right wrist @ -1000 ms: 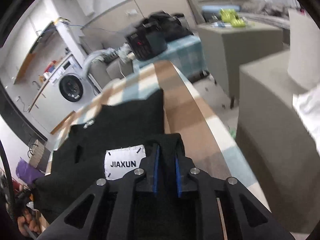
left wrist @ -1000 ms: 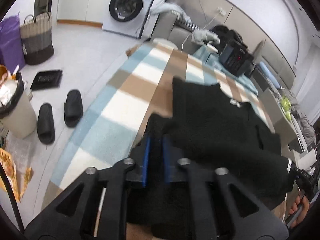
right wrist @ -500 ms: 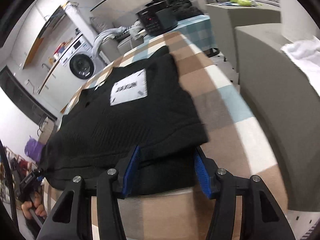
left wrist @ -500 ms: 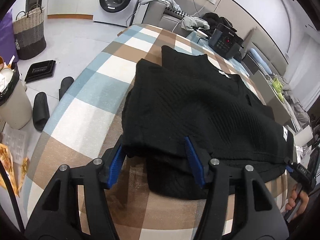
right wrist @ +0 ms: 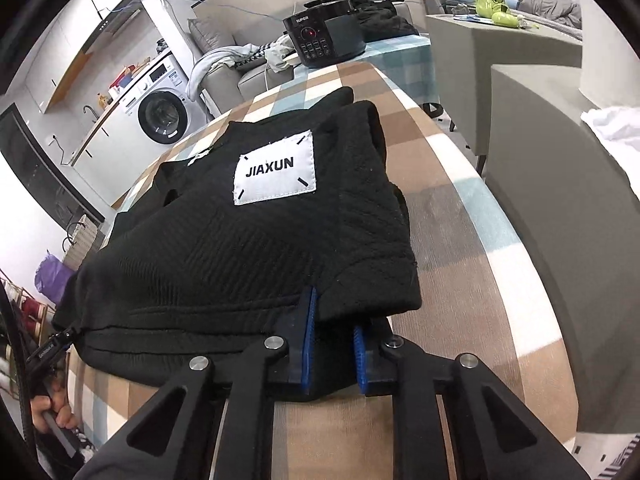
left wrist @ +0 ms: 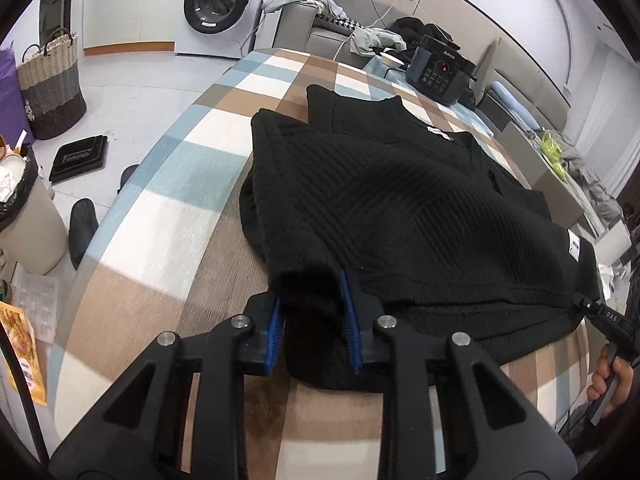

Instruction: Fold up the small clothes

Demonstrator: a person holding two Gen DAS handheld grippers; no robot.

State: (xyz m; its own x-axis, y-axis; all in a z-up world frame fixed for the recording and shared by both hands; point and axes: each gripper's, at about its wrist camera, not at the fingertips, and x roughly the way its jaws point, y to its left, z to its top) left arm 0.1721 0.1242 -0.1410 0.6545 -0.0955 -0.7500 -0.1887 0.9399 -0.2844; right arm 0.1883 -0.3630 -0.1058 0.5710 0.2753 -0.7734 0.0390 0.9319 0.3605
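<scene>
The black sweater is lying folded on the checked table, with its white patch facing up on the side away from the washer. The left gripper is pinching the near corner of the sweater on the washer side, its jaws having just been closing with the cloth bunched between the blue pads. The right gripper is pinching the other near corner below the patch, its jaws also having just been closing on the cloth.

Bright even indoor light, sharp focus, fisheye bending, dark vignetted corners
</scene>
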